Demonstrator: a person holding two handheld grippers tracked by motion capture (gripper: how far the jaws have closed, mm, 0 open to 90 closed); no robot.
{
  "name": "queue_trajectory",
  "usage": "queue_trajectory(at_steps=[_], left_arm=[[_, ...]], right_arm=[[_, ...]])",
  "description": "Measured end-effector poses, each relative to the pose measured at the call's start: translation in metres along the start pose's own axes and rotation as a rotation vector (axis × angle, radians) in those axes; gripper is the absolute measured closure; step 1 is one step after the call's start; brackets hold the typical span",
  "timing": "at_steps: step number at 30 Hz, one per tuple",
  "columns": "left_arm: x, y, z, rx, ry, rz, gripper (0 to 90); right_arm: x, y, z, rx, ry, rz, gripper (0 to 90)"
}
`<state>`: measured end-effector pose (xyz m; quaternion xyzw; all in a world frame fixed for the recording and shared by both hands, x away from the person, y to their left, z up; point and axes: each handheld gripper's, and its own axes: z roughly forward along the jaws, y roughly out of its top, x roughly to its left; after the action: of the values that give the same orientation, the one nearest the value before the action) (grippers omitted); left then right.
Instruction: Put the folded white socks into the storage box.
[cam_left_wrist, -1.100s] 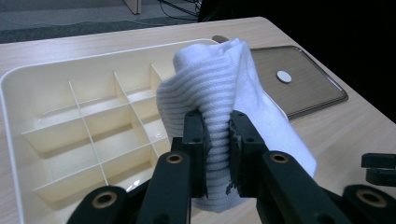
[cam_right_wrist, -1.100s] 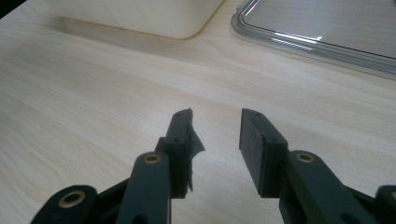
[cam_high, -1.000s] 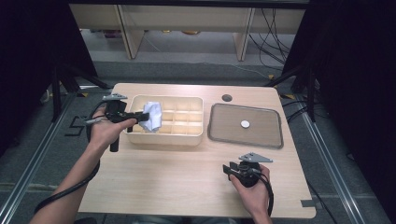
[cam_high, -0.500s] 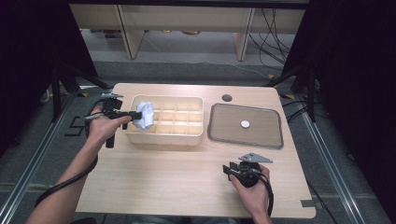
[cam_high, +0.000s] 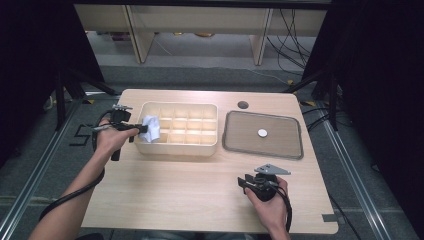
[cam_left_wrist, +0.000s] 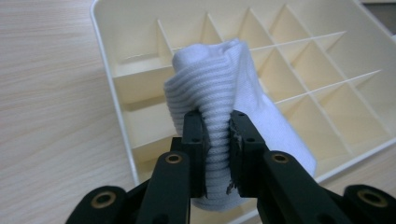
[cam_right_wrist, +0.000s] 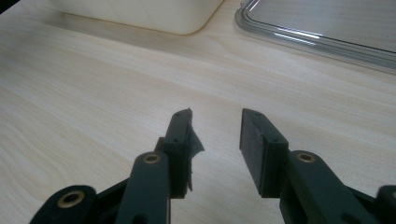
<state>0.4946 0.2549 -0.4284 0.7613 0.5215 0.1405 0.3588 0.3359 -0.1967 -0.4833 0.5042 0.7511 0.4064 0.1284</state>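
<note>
A folded white ribbed sock (cam_left_wrist: 224, 116) is pinched between the jaws of my left gripper (cam_left_wrist: 216, 122), which is shut on it. In the high view the sock (cam_high: 152, 127) hangs over the left end of the cream divided box (cam_high: 200, 148), just above its near-left compartments, with the left gripper (cam_high: 141, 129) reaching in from the left. My right gripper (cam_high: 243, 182) rests low over the bare wood at the front right; in its own view the right gripper (cam_right_wrist: 215, 121) stands open with nothing between the jaws.
A grey lid-like tray (cam_high: 295, 150) with a small white disc (cam_high: 262, 132) lies right of the box. A round cable hole (cam_high: 243, 105) sits at the table's back. The box corner (cam_right_wrist: 187, 23) and tray rim (cam_right_wrist: 303, 39) lie ahead of the right gripper.
The left gripper has carried the sock leftward and lower, toward the box's left end. The right gripper has stayed where it was.
</note>
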Motion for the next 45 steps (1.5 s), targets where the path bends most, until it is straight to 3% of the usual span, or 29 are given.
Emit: queue_trajectory(at_steps=[2, 4, 6, 8, 9, 12, 16, 17, 20, 23, 26, 29, 33, 34, 45], left_arm=[[0.001, -0.001, 0.002, 0.002, 0.013, 0.0, 78.0], [0.001, -0.001, 0.004, 0.008, 0.027, 0.004, 78.0], [0.001, -0.002, 0.006, 0.012, 0.037, 0.011, 78.0], [0.0, -0.002, 0.007, 0.015, 0.044, 0.016, 78.0], [0.0, -0.002, 0.008, 0.019, 0.051, 0.019, 78.0], [0.0, -0.001, 0.01, 0.042, 0.079, 0.055, 78.1], [-0.001, -0.001, 0.012, 0.049, 0.094, 0.064, 78.1], [0.0, -0.001, 0.013, 0.069, 0.107, 0.088, 78.1], [-0.001, 0.0, 0.014, 0.074, 0.117, 0.099, 78.2], [-0.005, 0.003, 0.014, 0.108, 0.143, 0.145, 78.2], [-0.007, 0.002, 0.016, 0.106, 0.158, 0.169, 78.3], [-0.01, 0.004, 0.016, 0.155, 0.182, 0.224, 78.4], [-0.012, 0.003, 0.018, 0.157, 0.196, 0.247, 78.5], [-0.013, 0.004, 0.017, 0.19, 0.201, 0.256, 78.5], [-0.015, 0.005, 0.022, 0.249, 0.221, 0.313, 79.0]], right_arm=[[0.003, 0.0, -0.001, 0.008, 0.0, 0.036, 64.6], [0.002, 0.0, 0.0, -0.003, 0.012, 0.037, 64.6], [0.0, 0.0, 0.0, -0.006, 0.006, 0.002, 64.6], [0.001, 0.0, 0.0, 0.005, 0.0, 0.013, 64.6], [0.004, 0.0, 0.0, 0.017, 0.007, 0.042, 64.5], [0.003, -0.001, 0.0, 0.019, 0.002, 0.026, 64.5], [0.0, -0.001, 0.001, -0.001, 0.007, -0.002, 64.6], [0.0, 0.0, 0.0, 0.003, 0.002, -0.002, 64.5], [0.0, 0.0, 0.0, 0.003, 0.002, -0.002, 64.5], [0.0, 0.0, 0.001, 0.002, -0.002, -0.003, 64.5], [0.0, 0.0, 0.0, 0.002, -0.002, -0.003, 64.6], [0.0, 0.0, 0.0, 0.002, 0.002, -0.002, 64.5], [0.001, 0.0, 0.0, 0.003, 0.002, 0.0, 64.6], [0.001, 0.0, 0.0, 0.003, 0.004, 0.001, 64.5], [0.001, 0.001, 0.0, 0.003, 0.001, -0.002, 64.6]])
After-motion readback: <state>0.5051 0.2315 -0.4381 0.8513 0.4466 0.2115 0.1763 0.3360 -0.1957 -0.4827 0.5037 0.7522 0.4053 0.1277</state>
